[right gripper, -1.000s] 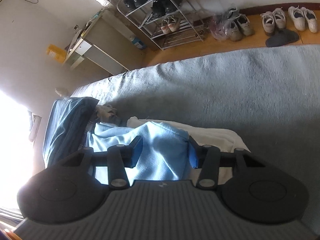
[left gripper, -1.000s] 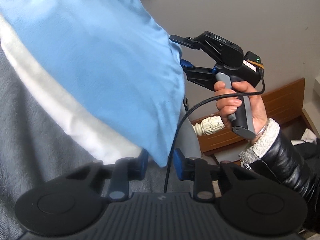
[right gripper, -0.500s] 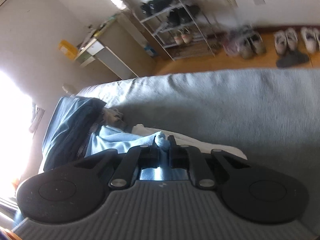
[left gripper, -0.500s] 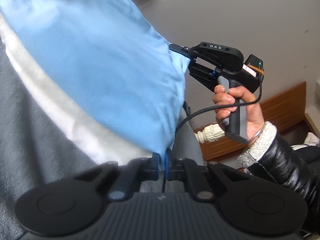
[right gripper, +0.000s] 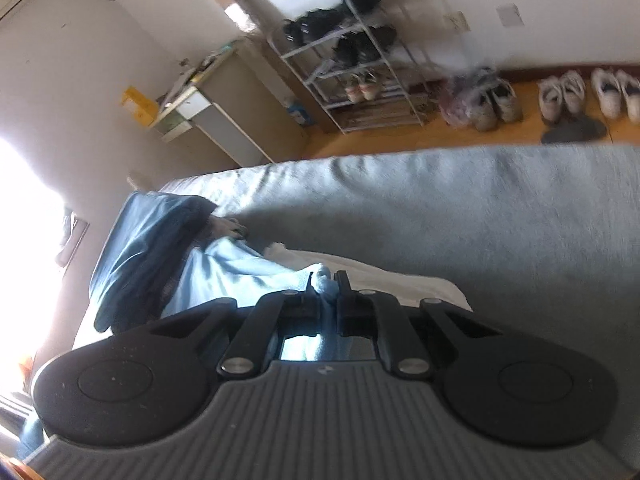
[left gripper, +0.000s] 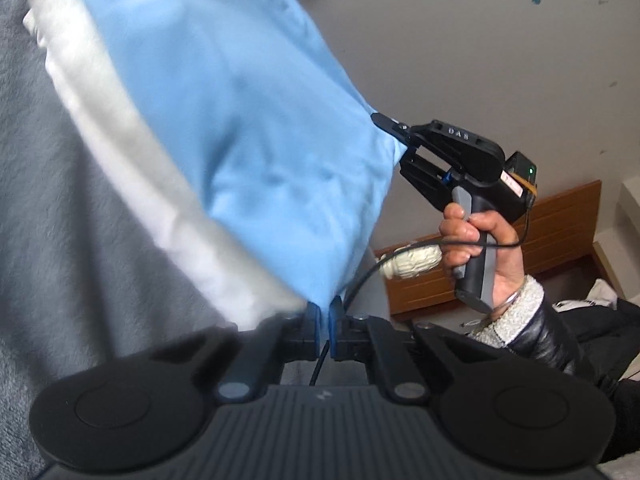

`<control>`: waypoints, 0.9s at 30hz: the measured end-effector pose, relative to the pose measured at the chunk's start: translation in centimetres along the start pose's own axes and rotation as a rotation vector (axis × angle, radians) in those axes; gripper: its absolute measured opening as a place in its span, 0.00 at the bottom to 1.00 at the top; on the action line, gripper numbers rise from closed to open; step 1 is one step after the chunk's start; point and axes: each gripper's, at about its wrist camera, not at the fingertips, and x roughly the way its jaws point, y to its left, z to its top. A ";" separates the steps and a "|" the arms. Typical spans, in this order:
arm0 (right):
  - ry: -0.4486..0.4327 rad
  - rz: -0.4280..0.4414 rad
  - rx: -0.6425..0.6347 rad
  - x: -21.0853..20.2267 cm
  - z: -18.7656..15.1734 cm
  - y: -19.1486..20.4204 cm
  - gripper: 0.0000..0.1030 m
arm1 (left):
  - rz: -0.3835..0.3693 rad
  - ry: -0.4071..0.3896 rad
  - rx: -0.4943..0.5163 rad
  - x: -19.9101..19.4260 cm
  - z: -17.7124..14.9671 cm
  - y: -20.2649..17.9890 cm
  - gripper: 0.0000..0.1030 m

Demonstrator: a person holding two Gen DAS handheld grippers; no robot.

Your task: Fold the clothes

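A second ago both claws stood wide at the blue cloth's edge; now the left claw and right claw are clamped on its corners, lifting that edge off the bed. The garment looks ready to be carried over into a fold.

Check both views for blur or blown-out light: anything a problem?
Left wrist view: the light blue garment and white cloth are motion-smeared, the right gripper sharper. Right wrist view: window glare whites out the left edge; the shoe rack is blurred.
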 end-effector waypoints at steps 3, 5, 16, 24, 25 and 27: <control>0.011 -0.015 -0.018 0.7 -0.7 -0.6 0.04 | 0.025 0.006 0.030 -0.3 0.2 -0.3 0.04; 0.023 -0.026 -0.032 1.4 -1.0 -1.2 0.07 | 0.056 0.005 0.054 -0.4 0.4 -0.6 0.04; -0.131 -0.057 -0.156 -2.1 0.0 -0.3 0.37 | 0.200 -0.166 0.300 -6.9 1.0 -4.9 0.23; -0.014 0.077 -0.642 0.6 -4.9 7.2 0.28 | 0.272 -0.200 0.305 -2.9 3.9 -4.5 0.29; 0.003 0.044 -0.649 1.2 -5.1 6.7 0.27 | 0.287 -0.189 0.300 -2.0 3.6 -4.0 0.28; 0.035 -0.022 -0.662 2.5 -5.7 5.7 0.16 | 0.274 -0.202 0.301 -1.8 3.2 -3.4 0.28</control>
